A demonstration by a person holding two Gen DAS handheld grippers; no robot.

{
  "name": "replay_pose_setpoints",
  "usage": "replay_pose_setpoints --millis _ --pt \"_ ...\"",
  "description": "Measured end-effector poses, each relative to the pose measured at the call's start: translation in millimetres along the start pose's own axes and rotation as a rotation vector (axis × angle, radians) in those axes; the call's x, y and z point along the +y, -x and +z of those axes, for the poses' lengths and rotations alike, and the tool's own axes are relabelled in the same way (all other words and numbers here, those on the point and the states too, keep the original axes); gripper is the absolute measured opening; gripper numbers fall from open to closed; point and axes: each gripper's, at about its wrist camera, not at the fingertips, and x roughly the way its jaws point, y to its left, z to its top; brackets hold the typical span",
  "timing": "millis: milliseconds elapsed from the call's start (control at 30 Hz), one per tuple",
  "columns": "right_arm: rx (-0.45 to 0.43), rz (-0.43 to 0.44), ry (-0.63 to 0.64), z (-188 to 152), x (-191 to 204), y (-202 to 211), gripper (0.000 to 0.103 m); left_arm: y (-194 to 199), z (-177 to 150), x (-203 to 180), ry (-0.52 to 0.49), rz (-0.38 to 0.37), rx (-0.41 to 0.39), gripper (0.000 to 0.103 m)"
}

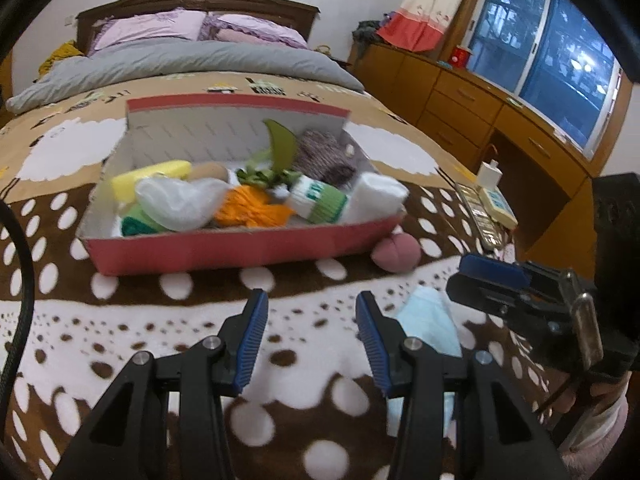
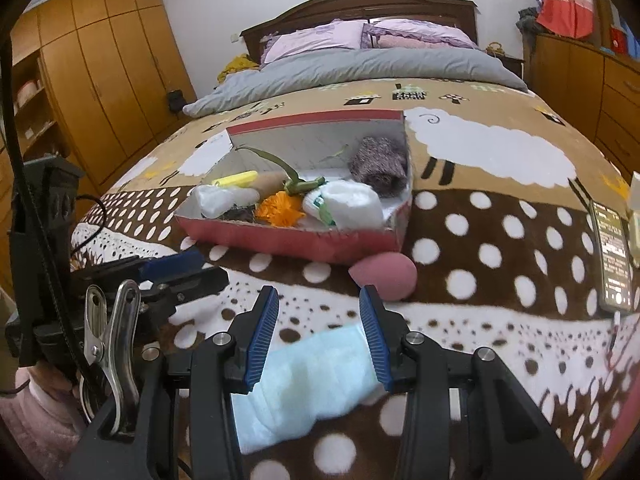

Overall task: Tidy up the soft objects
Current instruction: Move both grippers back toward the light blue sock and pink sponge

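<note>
- Your left gripper [image 1: 310, 340] hangs with its jaws apart and nothing between them; it sits on the near side of the red box [image 1: 240, 250], over the spotted blanket [image 1: 180, 308].
- The red box lies open on the blanket; it holds a yellow sponge [image 1: 150, 178], a clear plastic bag [image 1: 180, 200], an orange tuft [image 1: 252, 210], a green-and-white rolled sock [image 1: 320, 200], and a grey knitted piece [image 1: 326, 156] at its far right corner.
- Your right gripper [image 2: 319, 338] is released too, jaws apart and empty; the pale blue cloth [image 2: 304, 380] lies flat beneath it, nearer to you than the box.
- A pink sponge [image 2: 386, 274] rests just beside the box's near right corner.
- A phone [image 2: 610, 260] lies well to the right of the box.
</note>
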Motion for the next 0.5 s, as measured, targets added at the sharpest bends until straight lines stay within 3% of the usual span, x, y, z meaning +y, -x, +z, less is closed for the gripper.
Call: replay_pose_setpoints --millis 500 --pt "0.036 -0.038 -0.043 -10.9 -26.3 10.1 0.043 -7.0 -18.7 -23.0 -0.023 -0.106 0.079 0.048"
